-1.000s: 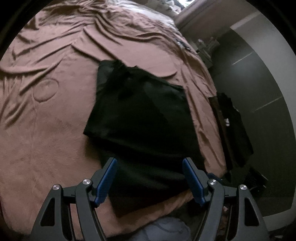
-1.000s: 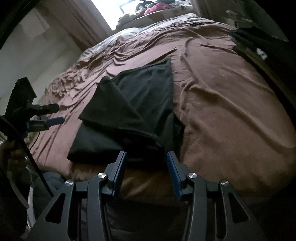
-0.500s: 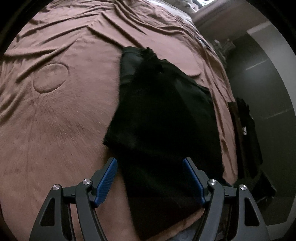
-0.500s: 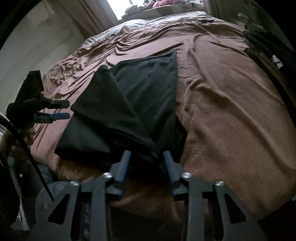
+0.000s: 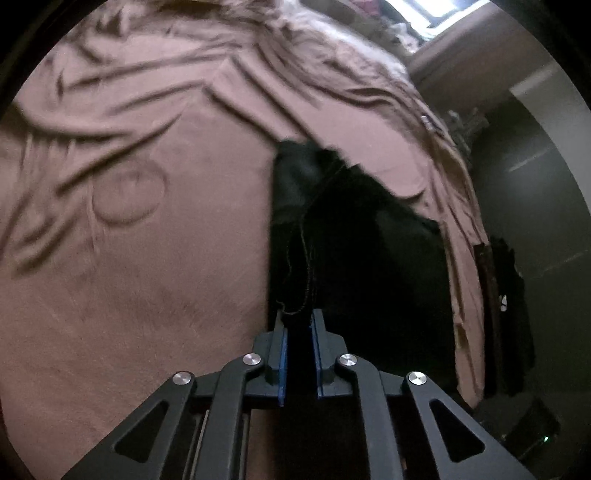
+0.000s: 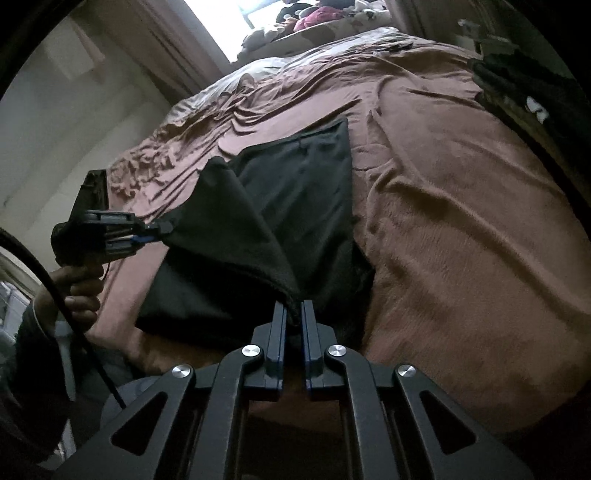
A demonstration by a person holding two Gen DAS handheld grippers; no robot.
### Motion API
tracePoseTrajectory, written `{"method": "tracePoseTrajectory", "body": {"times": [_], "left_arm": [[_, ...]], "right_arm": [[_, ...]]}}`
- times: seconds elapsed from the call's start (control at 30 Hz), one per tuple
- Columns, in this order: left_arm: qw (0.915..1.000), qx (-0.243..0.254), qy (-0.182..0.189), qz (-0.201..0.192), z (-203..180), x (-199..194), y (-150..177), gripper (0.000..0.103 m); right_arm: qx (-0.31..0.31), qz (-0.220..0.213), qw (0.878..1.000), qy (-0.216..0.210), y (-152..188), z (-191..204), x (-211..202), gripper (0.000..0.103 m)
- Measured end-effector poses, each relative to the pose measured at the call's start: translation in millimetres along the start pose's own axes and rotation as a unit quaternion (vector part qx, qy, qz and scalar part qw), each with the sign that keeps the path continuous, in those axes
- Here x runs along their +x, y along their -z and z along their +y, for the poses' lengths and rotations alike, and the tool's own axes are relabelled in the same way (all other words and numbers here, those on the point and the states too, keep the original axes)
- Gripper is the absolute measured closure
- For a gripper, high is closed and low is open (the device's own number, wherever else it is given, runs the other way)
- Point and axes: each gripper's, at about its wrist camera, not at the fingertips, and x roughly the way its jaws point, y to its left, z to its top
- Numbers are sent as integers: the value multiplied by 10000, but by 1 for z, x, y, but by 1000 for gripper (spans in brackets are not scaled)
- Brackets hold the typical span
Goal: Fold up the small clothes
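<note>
A black garment (image 6: 295, 206) lies partly folded on the brown bedspread (image 6: 461, 229). My right gripper (image 6: 294, 317) is shut on its near corner, where a folded flap rises. My left gripper (image 5: 297, 321) is shut on the garment's near left edge (image 5: 354, 258). In the right wrist view the left gripper (image 6: 159, 230) pinches the flap's left corner and holds it slightly raised. The cloth is dark and its layers are hard to tell apart.
The bedspread (image 5: 147, 258) is wrinkled toward the far side, with a round dent (image 5: 127, 195) at left. Dark clothes (image 5: 506, 302) hang off the bed's right edge. Pillows and toys (image 6: 314, 18) sit under the window. The person's hand (image 6: 70, 291) holds the left tool.
Both grippers have closed on the black garment, the left at its left edge and the right at its near corner. The left gripper moved in toward the cloth.
</note>
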Motion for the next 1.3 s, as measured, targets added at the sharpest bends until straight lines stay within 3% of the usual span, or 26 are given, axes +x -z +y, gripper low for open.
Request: {"method": "tracePoseTrajectory", "body": {"times": [0.17,0.67,0.9,1.3], "left_arm": [[9993,309,123,-161,-28,-13,-15,92],[9932,1013,524,-240,-121,-5,-67,93],[9896,1290,616,-160,-161,20,-87,93],[9888,1350,610,157,-183,81,-108,93]], "right_arm": [[224,24,9997,-69,5,-7,0,100],[716,-3,9970,-281,16,-21,0,100],[812,-50,9960,-361,22,-23,-3,100],[960,-90,9944,-437,24,-30,-3,100]]}}
